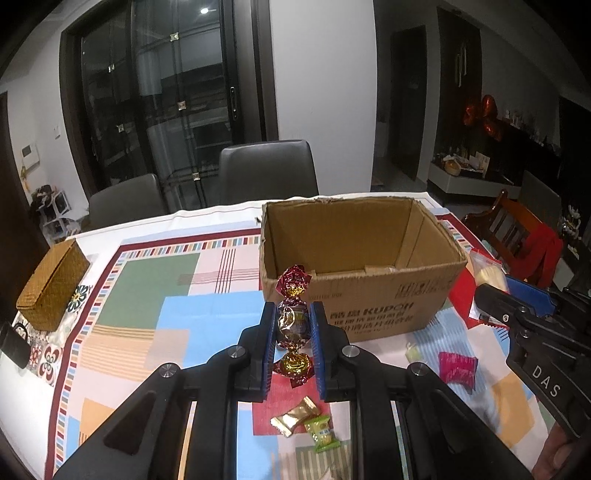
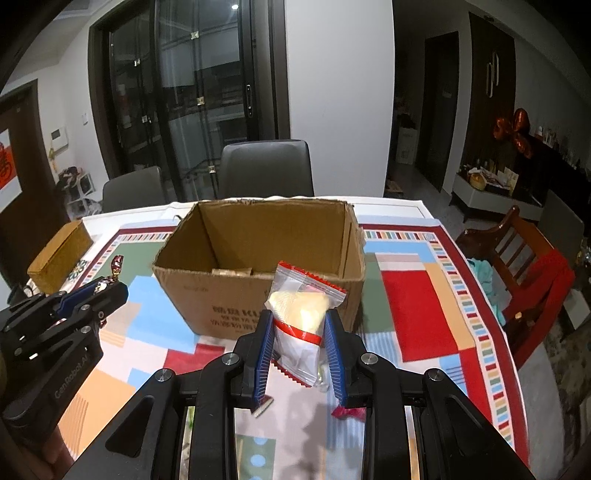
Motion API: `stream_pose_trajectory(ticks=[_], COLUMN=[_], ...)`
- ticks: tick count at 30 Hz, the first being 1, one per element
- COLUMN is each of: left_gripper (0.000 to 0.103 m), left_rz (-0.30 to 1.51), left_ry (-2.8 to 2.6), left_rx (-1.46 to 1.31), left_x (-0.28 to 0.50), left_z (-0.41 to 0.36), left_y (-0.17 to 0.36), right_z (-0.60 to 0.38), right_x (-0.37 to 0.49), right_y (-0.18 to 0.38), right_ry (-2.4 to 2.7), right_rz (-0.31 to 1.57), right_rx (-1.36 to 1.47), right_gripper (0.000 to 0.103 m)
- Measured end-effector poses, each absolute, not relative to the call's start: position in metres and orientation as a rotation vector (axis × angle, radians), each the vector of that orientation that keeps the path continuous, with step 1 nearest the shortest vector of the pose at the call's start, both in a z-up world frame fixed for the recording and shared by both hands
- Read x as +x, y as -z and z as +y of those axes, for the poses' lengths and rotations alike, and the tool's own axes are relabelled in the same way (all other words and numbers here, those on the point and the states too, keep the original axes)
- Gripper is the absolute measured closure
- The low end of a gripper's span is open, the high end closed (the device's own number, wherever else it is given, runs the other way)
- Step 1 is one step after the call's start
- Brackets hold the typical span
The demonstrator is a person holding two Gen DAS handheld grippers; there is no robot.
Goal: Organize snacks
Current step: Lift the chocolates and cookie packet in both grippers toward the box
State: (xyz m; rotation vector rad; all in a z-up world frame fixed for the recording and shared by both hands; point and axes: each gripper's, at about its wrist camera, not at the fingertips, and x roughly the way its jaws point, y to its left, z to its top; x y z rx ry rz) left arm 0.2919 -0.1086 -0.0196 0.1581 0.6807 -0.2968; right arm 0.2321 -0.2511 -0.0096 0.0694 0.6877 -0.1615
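Both wrist views are lit by indoor ceiling light; a small recessed lamp (image 1: 204,10) glows at 12 o'clock. The patterned tablecloth (image 1: 177,280) is bright, while the room beyond stays dim. Dark glass doors (image 1: 177,96) reflect faint glints. Fisheye bending curves the walls, and black corners frame each picture. Soft shadows fall on the cloth at 6 o'clock in the right view, where detail blurs.

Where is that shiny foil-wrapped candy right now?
The foil-wrapped candy is clamped upright in the left gripper, lifted above the tablecloth, just in front of the cardboard box.
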Motion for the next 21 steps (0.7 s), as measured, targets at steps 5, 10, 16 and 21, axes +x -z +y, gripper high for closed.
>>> stream_pose_trajectory(ticks=[5,10,16,21], left_gripper=[0.084,0.084,0.084,0.084], left_rz=[0.676,0.666,0.659,0.659], left_ry=[0.297,0.298,0.3,0.302], left_rx=[0.158,0.159,0.156,0.154], left_x=[0.3,0.31,0.322,0.332], left_z=[-0.111,-0.114,-0.118,-0.121], left_y=[0.016,0.011,0.006,0.006], right_z=[-0.253,-0.256,-0.26,-0.262], right_x=[0.241,0.25,0.263,0.271], right_y=[0.003,-0.001,-0.006,-0.007], right_ry=[0.161,0.163,0.166,0.167], right_rz=[0.679,0.67,0.663,0.662], right_rx=[0.066,0.065,0.064,0.061], right_gripper=[0.074,0.074,0.074,0.074])
